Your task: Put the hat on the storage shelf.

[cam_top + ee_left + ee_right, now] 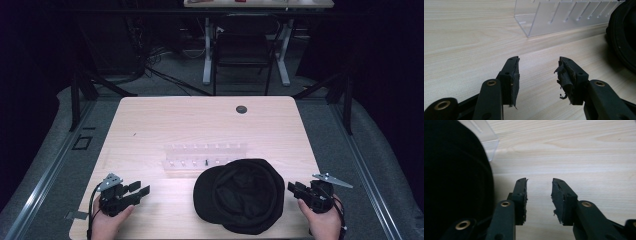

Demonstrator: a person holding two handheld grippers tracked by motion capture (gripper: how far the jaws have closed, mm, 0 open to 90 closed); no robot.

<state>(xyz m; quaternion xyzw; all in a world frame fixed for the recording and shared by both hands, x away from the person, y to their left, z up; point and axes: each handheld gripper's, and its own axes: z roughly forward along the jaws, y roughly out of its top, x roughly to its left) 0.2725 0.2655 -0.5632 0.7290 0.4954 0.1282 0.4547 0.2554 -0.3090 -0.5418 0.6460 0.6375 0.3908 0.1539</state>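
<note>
A black cap [241, 195] lies on the wooden table [150, 125] near its front edge, its brim toward the left. Behind it stands a clear plastic rack [205, 159] with several slots. My left gripper [141, 190] rests at the front left, open and empty, pointing right toward the cap. In the left gripper view its jaws [539, 75] stand apart over bare wood, with the rack [559, 17] ahead and the cap [624, 37] at the right edge. My right gripper [292, 188] sits open just right of the cap; its own view [539, 195] has the cap [454, 180] at the left.
A small dark round grommet [241, 109] sits in the table's far side. Beyond the table stand a black chair [243, 50] and a white desk frame [207, 50]. Black stand legs [80, 95] flank the table on both sides.
</note>
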